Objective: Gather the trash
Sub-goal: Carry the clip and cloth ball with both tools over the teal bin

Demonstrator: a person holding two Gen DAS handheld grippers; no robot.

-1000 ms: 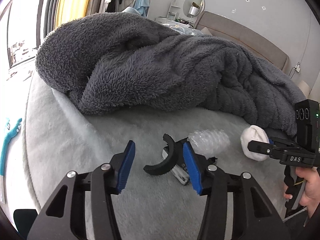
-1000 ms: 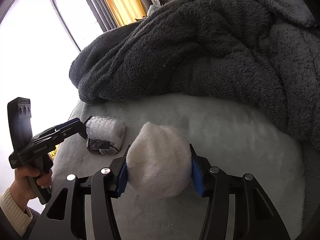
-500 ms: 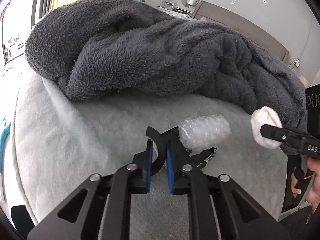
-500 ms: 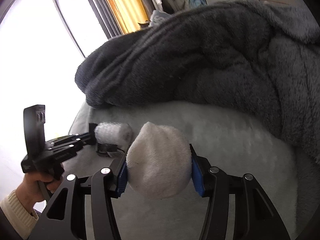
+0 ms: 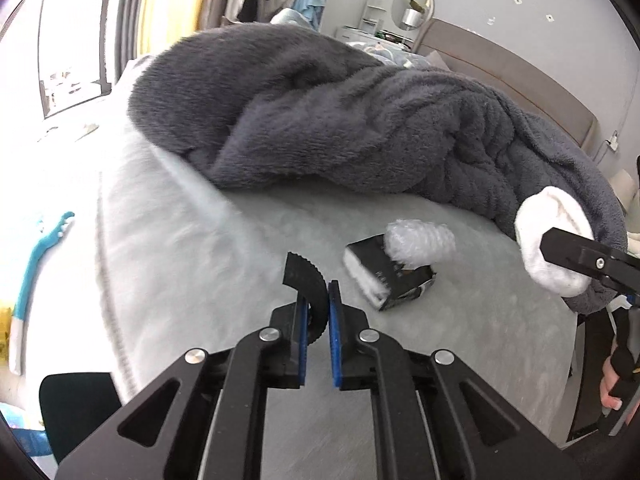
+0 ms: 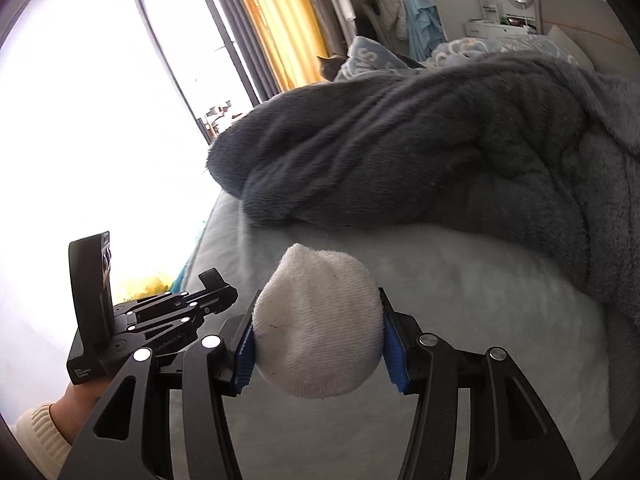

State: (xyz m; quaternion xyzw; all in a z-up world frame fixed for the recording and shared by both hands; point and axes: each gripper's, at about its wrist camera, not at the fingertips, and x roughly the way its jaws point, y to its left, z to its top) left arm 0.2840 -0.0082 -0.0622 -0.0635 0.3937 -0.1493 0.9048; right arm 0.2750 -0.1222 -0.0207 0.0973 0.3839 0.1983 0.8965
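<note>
- Blanket (image 5: 360, 128): dark grey, plush.
- Bed cover (image 5: 192, 264): pale grey.
- Sock ball (image 6: 318, 326): white, ribbed.
- Curved clip piece (image 5: 306, 280): black, serrated edge.
- Carton (image 5: 384, 276) at 3 o'clock of clip: black, white end.
- Bubble wrap (image 5: 420, 240): translucent white.
- Pads (image 6: 394, 354): blue.
- Curtain (image 6: 276, 20): yellow.

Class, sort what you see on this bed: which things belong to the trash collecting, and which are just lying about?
Part of the job:
- black curved piece, gripped in the left tongs
- white sock ball, gripped in the right tongs
- bubble wrap
- black packet beneath it

Just lying about:
- grey fleece blanket
- pale bed cover
- blue brush
</note>
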